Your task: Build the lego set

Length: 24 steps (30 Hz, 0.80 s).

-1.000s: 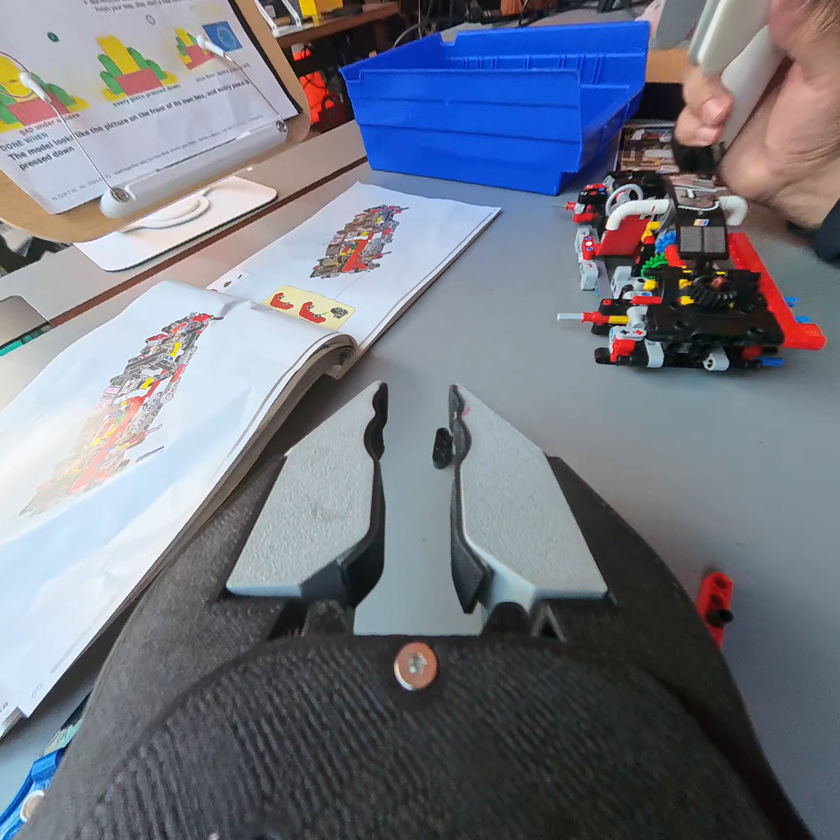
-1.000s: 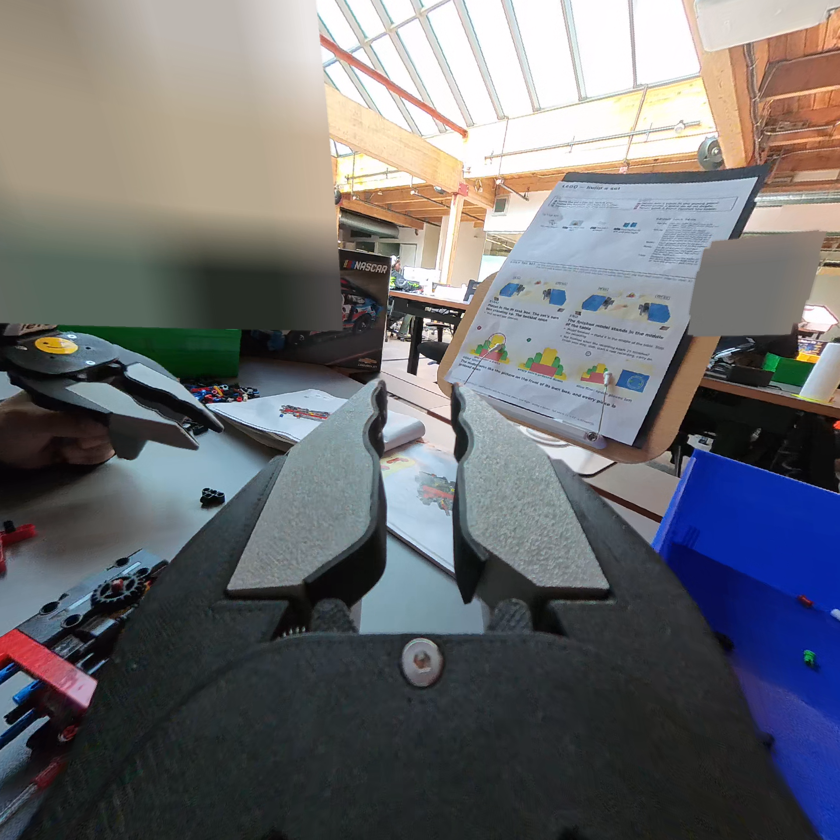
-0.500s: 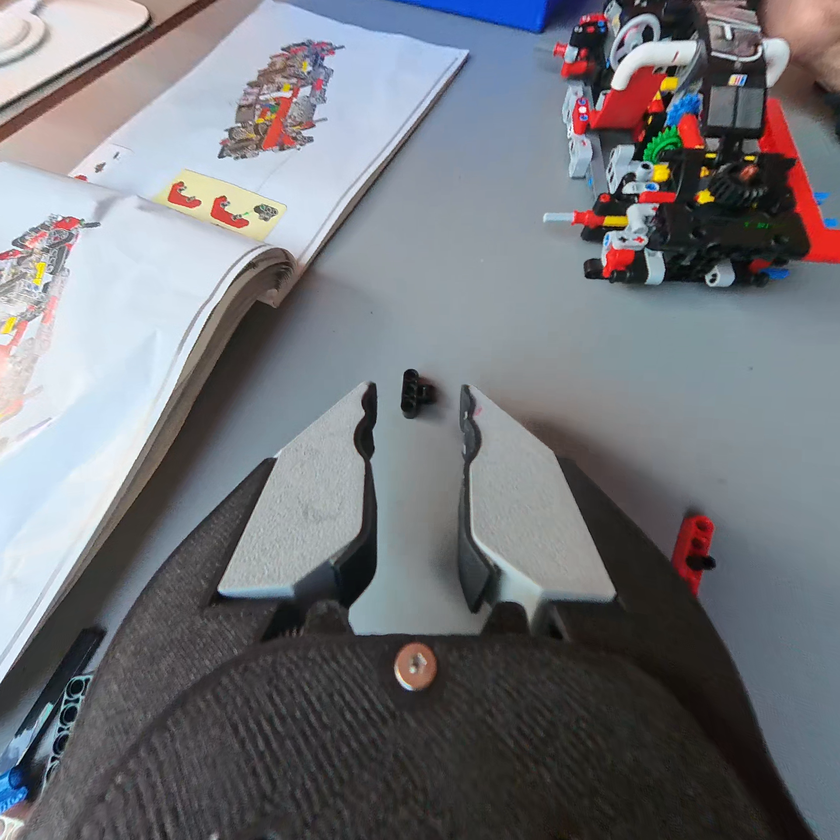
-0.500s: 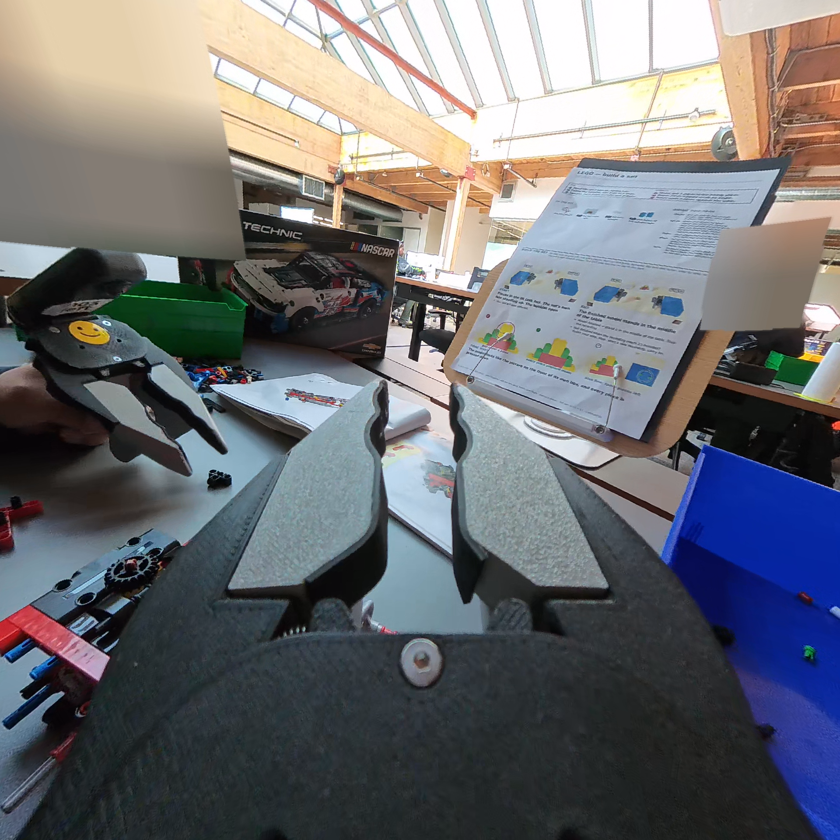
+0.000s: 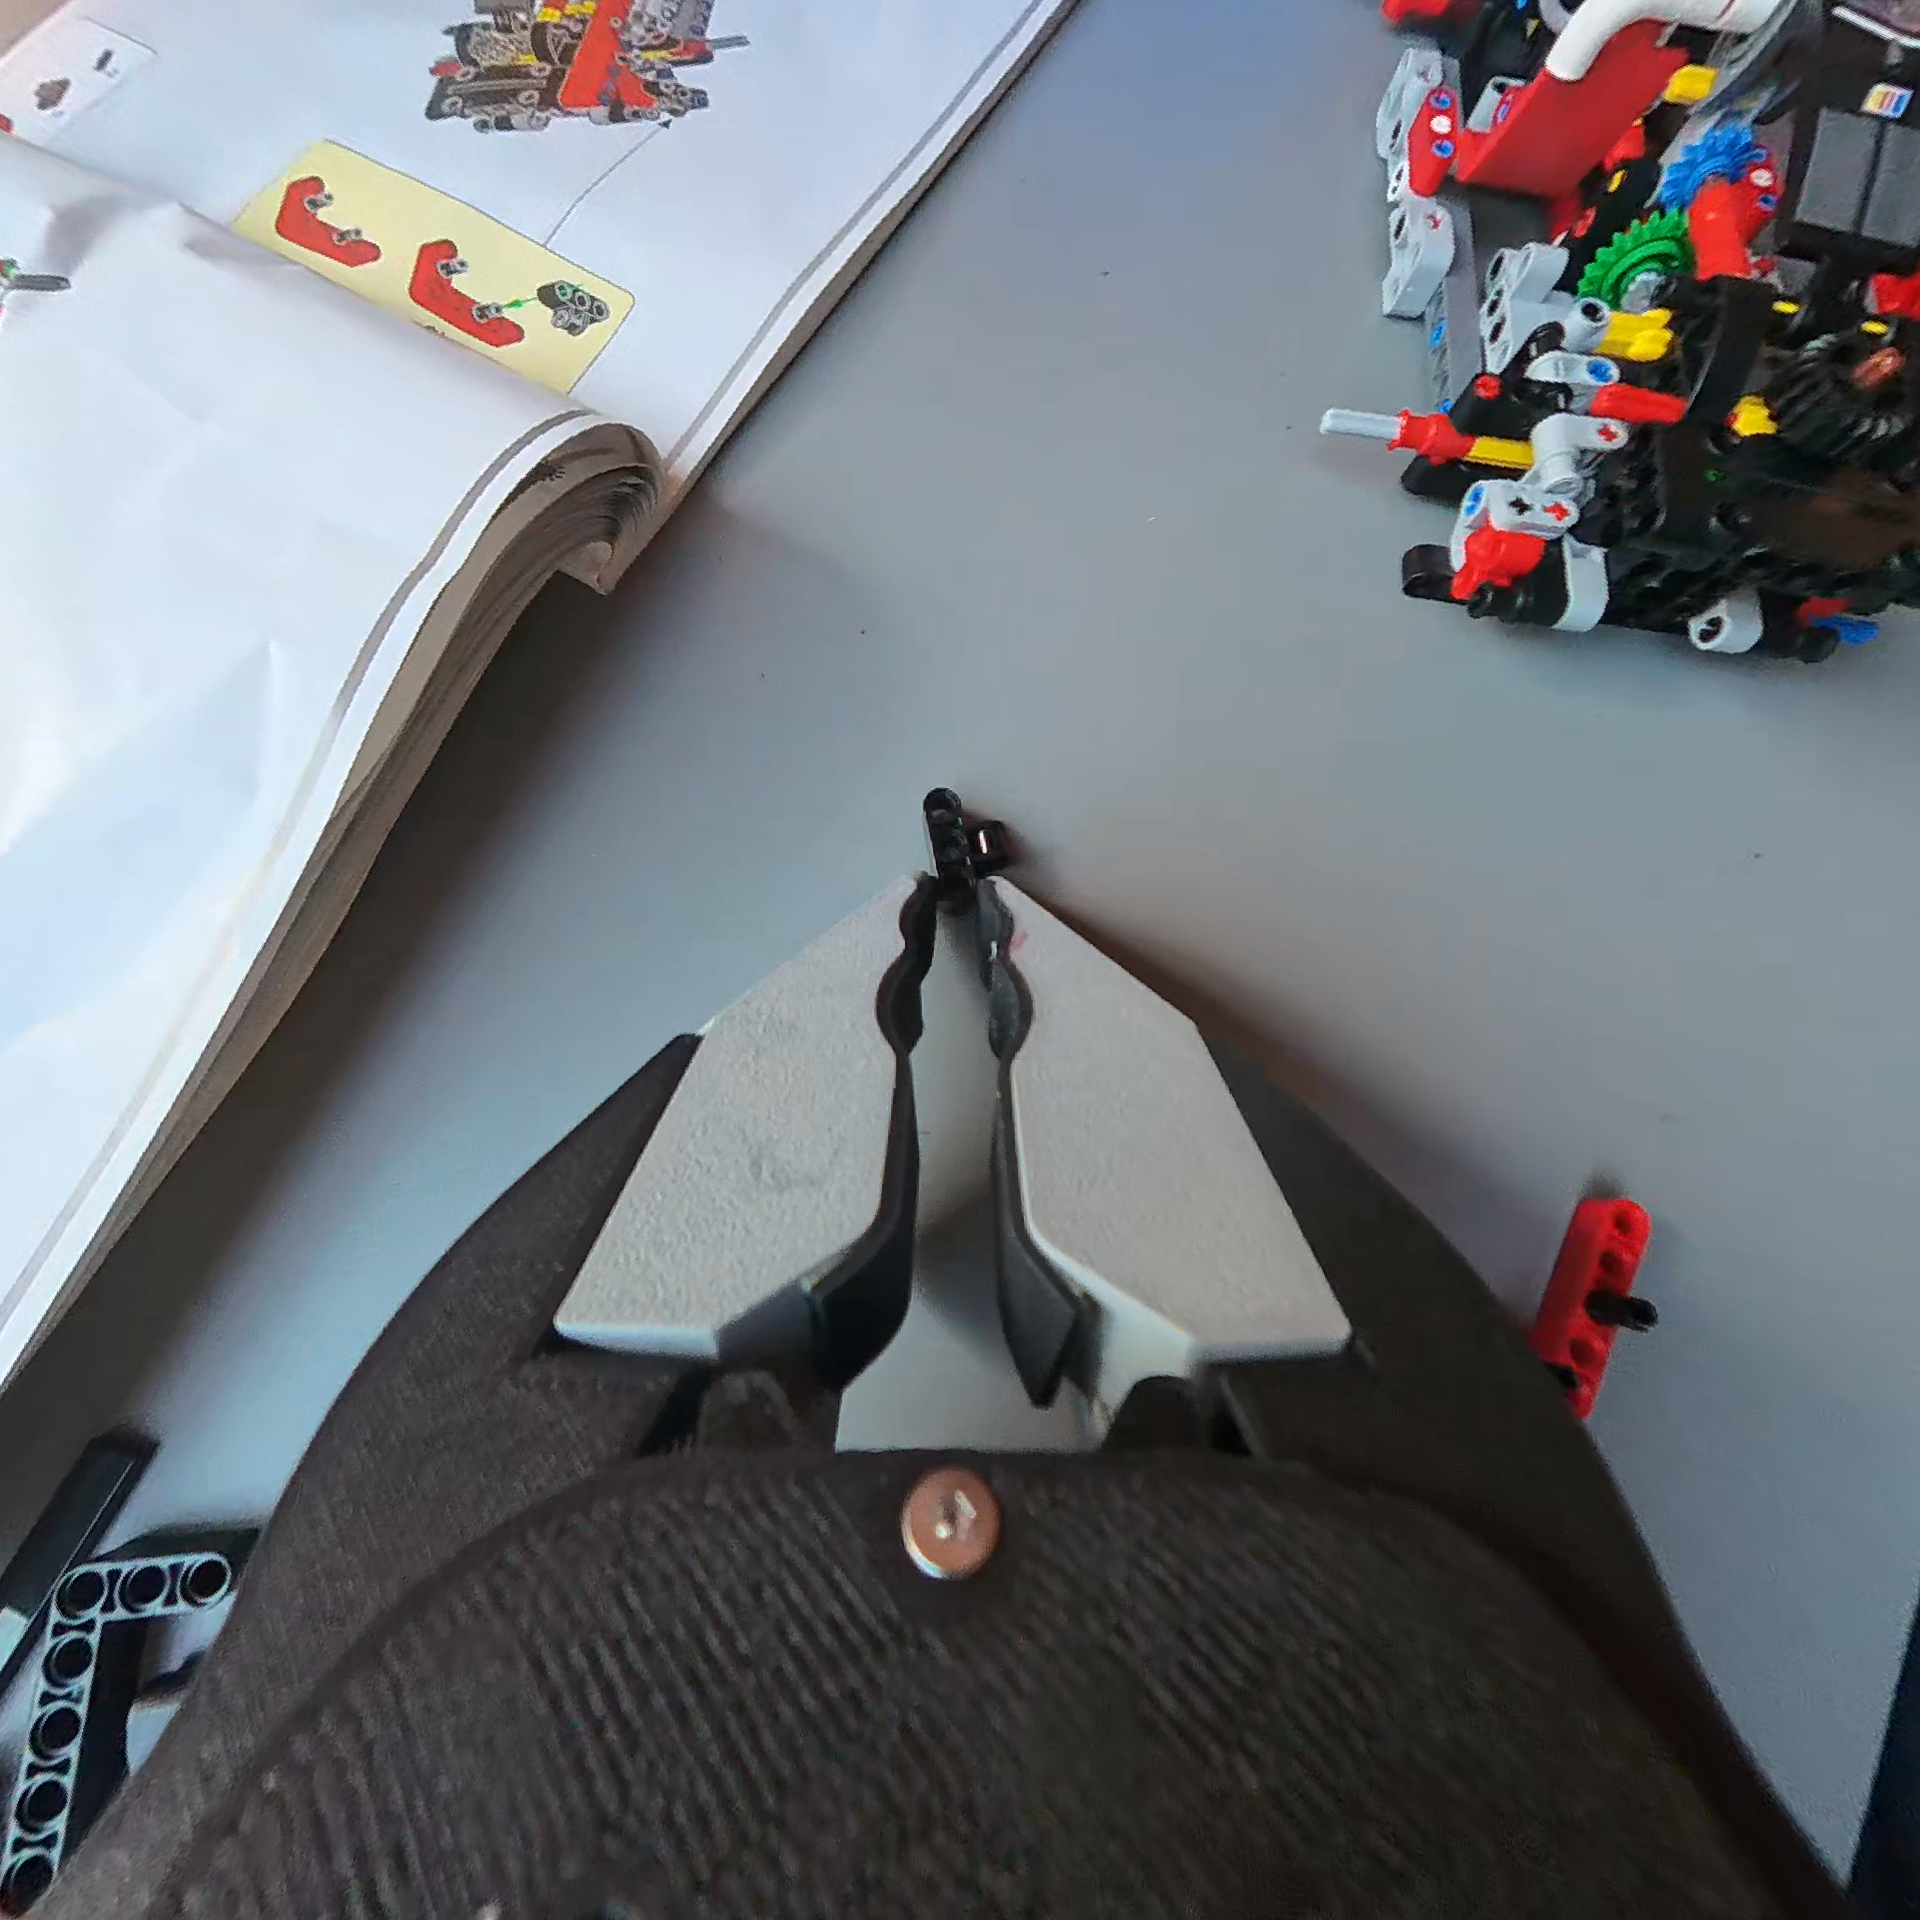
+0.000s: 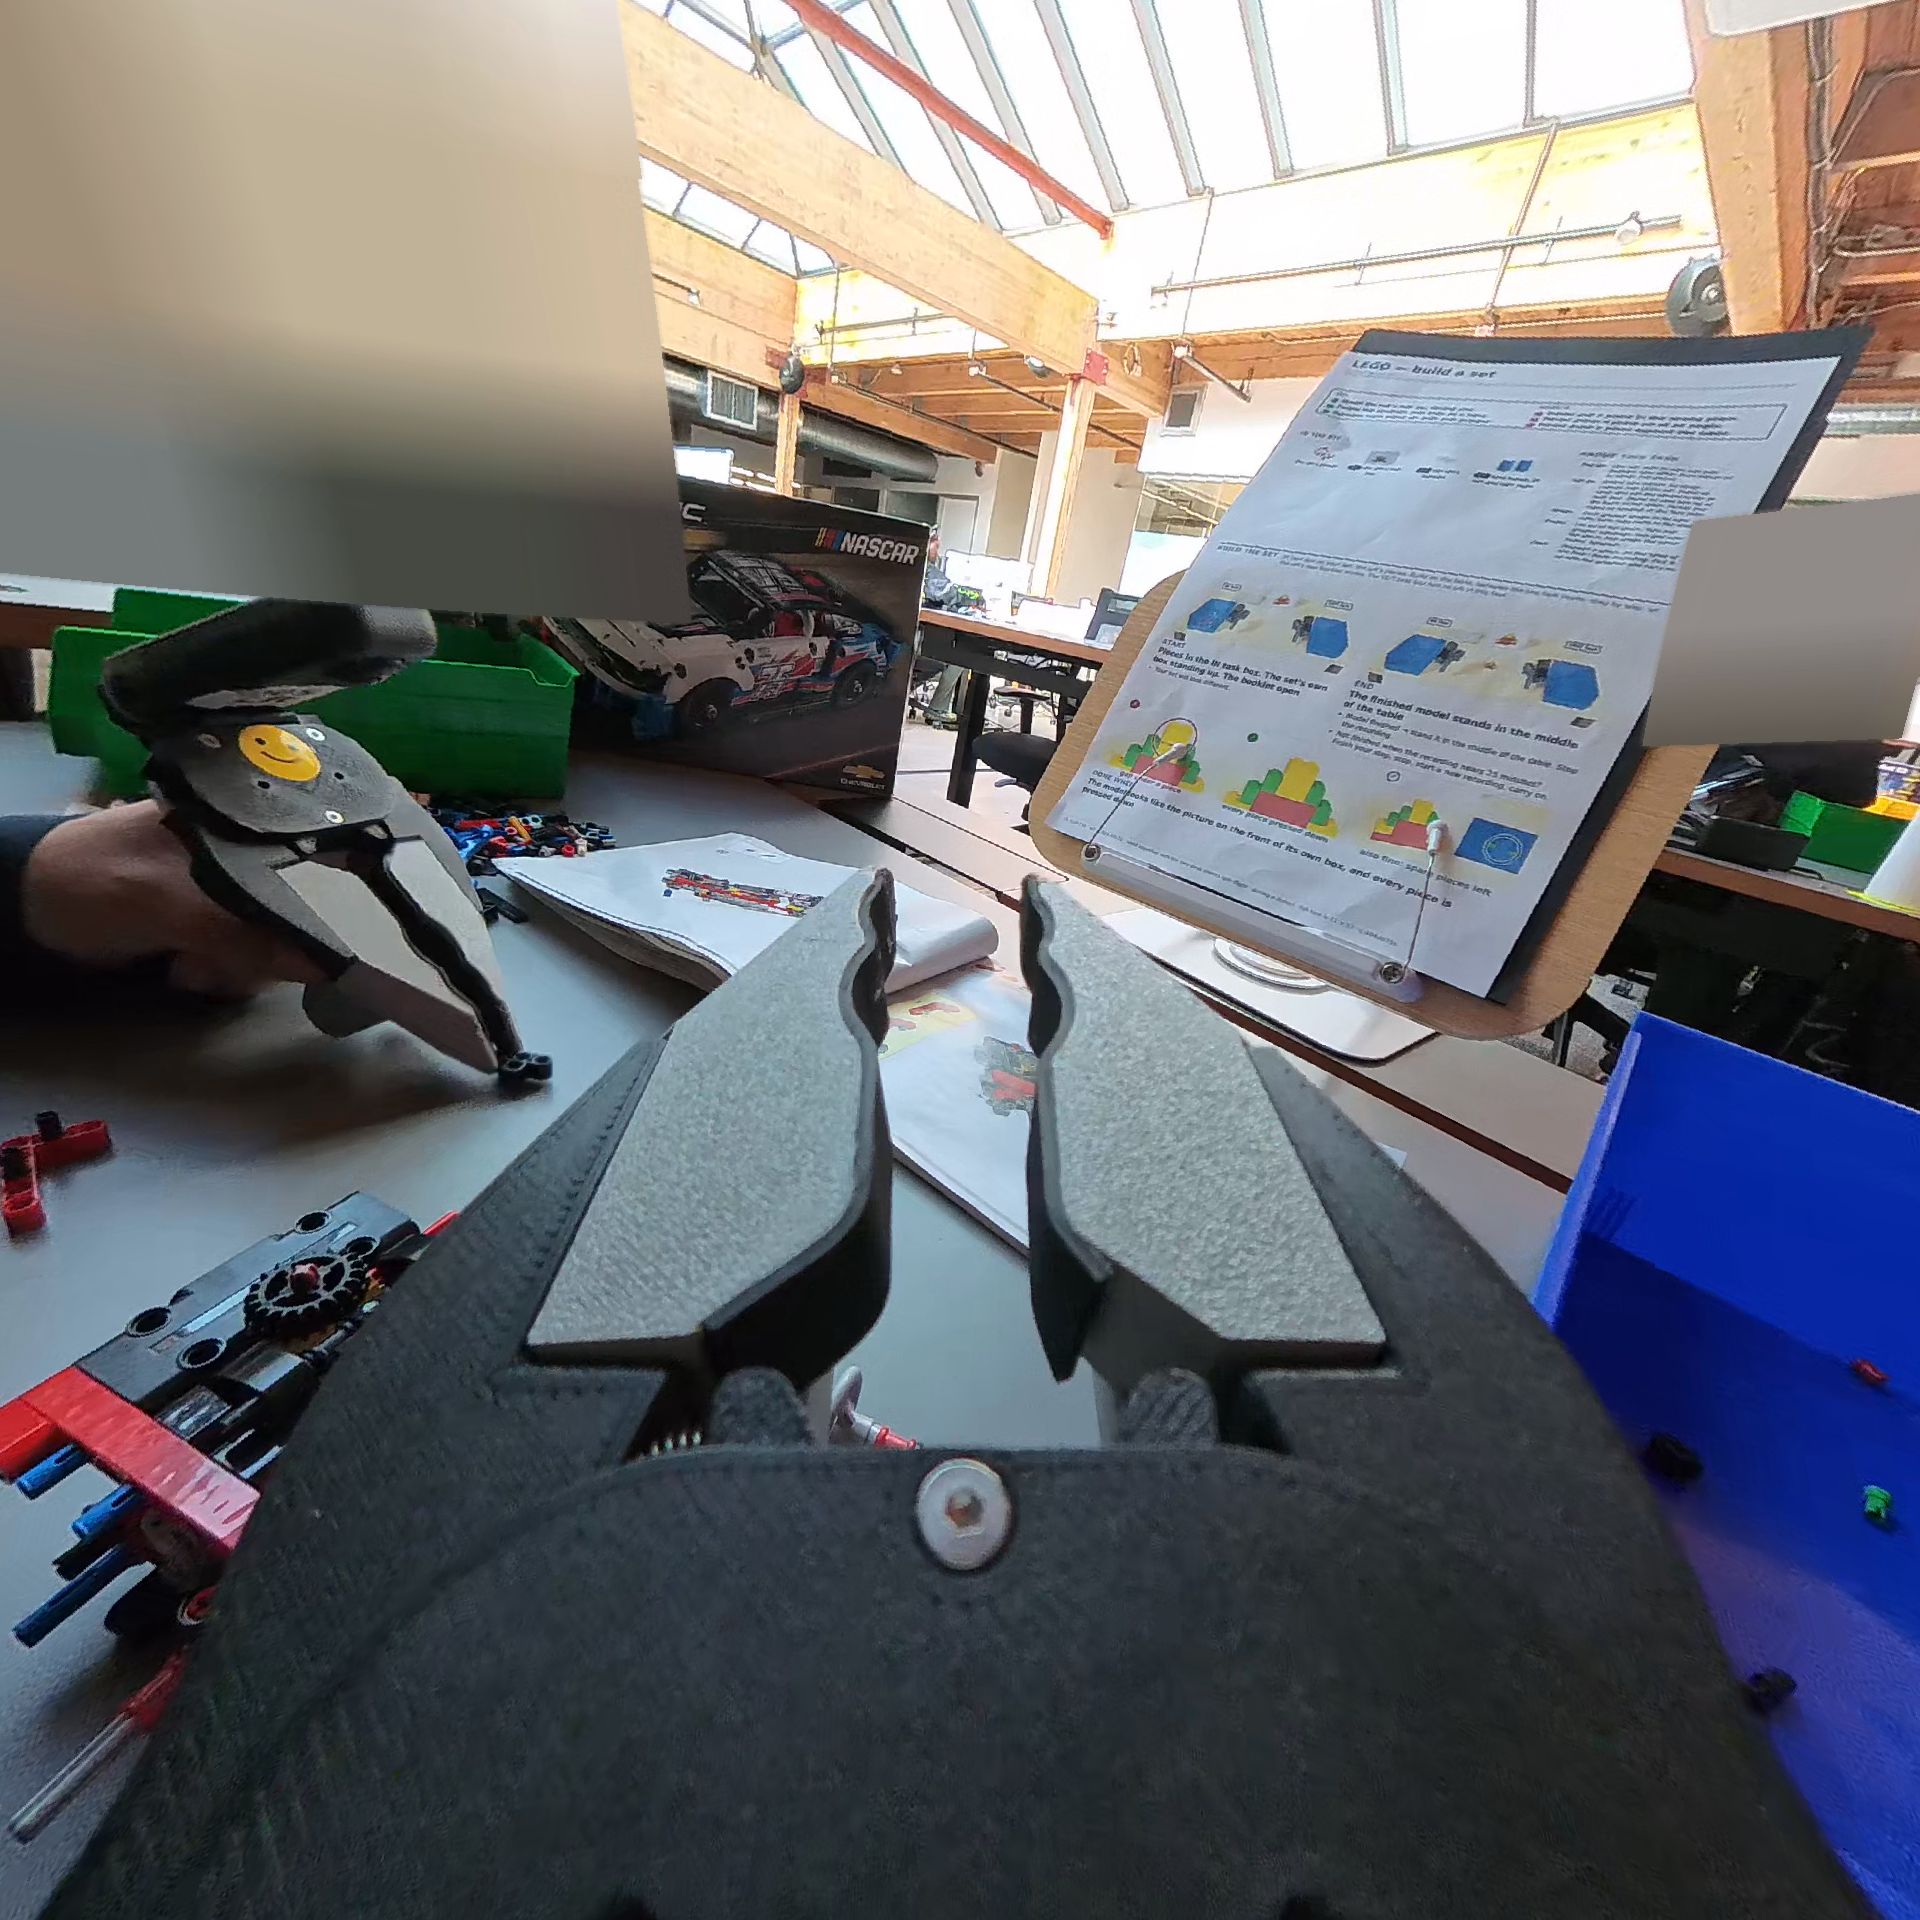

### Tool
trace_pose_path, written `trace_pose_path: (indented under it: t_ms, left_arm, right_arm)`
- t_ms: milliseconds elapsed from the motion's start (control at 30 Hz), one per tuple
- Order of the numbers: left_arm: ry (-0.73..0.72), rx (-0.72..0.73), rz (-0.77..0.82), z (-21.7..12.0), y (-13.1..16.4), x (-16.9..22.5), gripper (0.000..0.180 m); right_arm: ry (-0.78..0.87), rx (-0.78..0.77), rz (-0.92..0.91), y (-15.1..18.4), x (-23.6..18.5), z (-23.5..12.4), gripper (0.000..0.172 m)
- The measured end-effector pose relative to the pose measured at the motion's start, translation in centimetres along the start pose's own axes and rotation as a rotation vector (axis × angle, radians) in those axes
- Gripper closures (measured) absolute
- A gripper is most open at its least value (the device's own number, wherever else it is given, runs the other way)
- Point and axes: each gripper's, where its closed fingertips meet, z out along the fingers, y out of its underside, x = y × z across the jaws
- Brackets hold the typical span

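One small black connector [image 5: 951, 847] sits pinched at the tips of the left tool [image 5: 958, 896] on the grey table [image 5: 1143, 727], the right tool [image 6: 956, 914] hovers narrowly parted and empty, and the half-built model [image 5: 1683, 416] waits well apart.

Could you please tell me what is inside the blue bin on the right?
The blue bin holds a few scattered small pieces: a red one, a green one and two black ones. The right claw body covers the bin's near-left part.
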Motion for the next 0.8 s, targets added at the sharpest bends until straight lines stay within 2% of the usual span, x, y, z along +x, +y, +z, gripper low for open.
trace_pose_path:
  t_ms: [433, 500, 633, 800]
  left_arm:
    - [-0.146, 0.346, 0.187, -2.9, -4.4, -0.2, 0.175]
    - [-0.103, 0.421, 0.21, -3.7, -5.2, 0.6, 0.175]
    - [0.131, 0.691, 0.193, -6.8, -7.6, 3.4, 0.175]
    - [0.22, 0.795, 0.205, -8.1, -8.5, 4.7, 0.175]
  right_arm:
    - [-0.018, -0.02, -0.014, 0.3, -0.4, 0.5, 0.155]
    - [-0.019, -0.023, -0.024, 0.4, -0.5, 0.5, 0.156]
    - [-0.026, -0.037, -0.073, 0.4, -1.1, 0.6, 0.157]
    - [-0.032, -0.047, -0.108, 0.6, -1.5, 0.7, 0.159]
